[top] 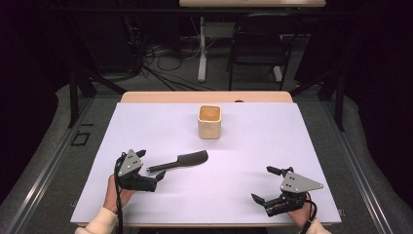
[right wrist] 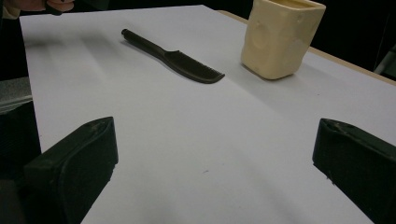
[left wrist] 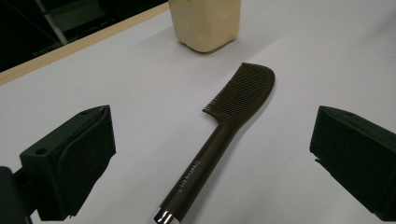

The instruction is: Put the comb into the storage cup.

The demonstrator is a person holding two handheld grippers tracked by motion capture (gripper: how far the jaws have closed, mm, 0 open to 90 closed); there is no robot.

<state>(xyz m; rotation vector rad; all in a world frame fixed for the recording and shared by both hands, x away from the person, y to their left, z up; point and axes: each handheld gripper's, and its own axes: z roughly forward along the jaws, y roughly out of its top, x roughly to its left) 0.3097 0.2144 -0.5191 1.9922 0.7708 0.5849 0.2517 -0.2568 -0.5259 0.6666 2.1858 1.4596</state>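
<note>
Black comb (left wrist: 219,135) lies between the open left gripper's (left wrist: 210,158) fingers (left wrist: 70,158).

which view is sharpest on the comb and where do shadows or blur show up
Left gripper view: sharpest, the dark brown plastic comb shows its teeth and handle lettering. Right gripper view: the comb is farther off and softer, and the cream square cup casts a faint shadow. High view: bright white table cover, dark surroundings.

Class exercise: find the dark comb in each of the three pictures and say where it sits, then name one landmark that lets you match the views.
High view: the comb lies left of centre, its handle end by the left gripper.
Left gripper view: centre, handle toward the camera, between the open jaws.
Right gripper view: upper left of centre.
Shared landmark: the cream cup, beyond the comb's toothed end.
</note>
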